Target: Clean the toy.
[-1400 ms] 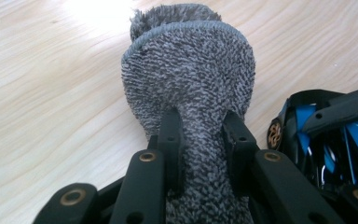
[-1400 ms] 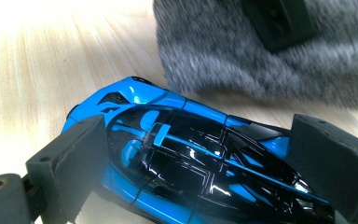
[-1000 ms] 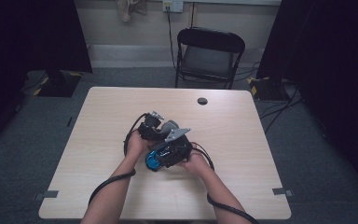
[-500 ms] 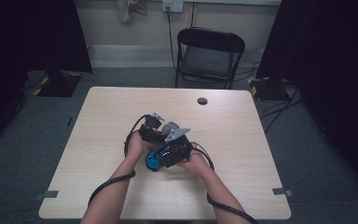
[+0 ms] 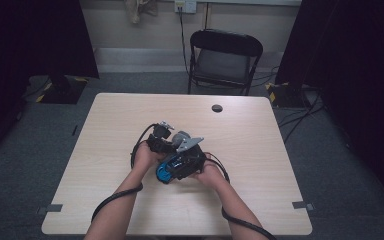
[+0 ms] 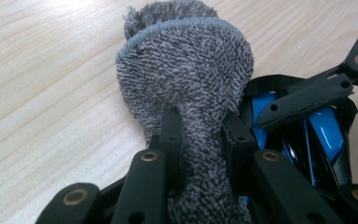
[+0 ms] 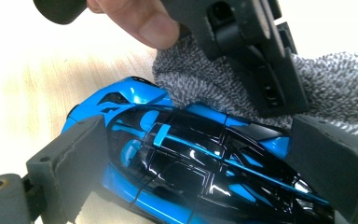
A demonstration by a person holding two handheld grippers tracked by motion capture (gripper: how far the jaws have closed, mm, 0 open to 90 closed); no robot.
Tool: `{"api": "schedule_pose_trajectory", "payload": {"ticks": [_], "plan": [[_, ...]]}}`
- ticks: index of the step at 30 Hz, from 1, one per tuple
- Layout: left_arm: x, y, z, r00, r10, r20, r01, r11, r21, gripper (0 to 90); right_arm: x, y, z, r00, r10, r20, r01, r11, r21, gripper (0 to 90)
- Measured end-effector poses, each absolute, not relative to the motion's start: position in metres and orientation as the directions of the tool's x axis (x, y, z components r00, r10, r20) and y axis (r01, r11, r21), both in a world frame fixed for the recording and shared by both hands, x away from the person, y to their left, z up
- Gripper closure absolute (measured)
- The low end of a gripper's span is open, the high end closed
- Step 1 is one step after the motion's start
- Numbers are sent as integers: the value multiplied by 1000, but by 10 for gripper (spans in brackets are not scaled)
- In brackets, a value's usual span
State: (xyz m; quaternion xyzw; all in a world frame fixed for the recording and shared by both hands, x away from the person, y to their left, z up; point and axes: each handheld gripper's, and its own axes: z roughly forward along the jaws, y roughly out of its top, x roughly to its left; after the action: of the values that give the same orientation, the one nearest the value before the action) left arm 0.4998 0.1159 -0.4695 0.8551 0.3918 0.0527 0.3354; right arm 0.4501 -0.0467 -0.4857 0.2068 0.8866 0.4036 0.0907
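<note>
While left gripper [image 6: 200, 140] clamps grey cloth [image 6: 186, 74], right gripper [image 7: 196, 154] grips blue toy car [image 7: 191, 158] (touching cloth)

The cloth [image 6: 186, 79] was grey, nubby terry. The toy car [image 7: 191, 163] was glossy blue-and-black plastic, catching highlights. The desk [image 6: 51, 70] was pale, smooth wood grain. The left claw [image 6: 200, 140] looked matt black.

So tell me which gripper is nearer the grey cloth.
Left. The left gripper is clamped on the grey cloth; the right gripper grips the blue toy car beside it.
</note>
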Motion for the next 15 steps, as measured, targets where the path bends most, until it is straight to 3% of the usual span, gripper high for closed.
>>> {"api": "schedule_pose_trajectory", "payload": {"ticks": [15], "plan": [[493,127,-468,694,699,-173,635,-481,604,739,450,-46,-486,-898,440,6,293,587,755,53]]}}
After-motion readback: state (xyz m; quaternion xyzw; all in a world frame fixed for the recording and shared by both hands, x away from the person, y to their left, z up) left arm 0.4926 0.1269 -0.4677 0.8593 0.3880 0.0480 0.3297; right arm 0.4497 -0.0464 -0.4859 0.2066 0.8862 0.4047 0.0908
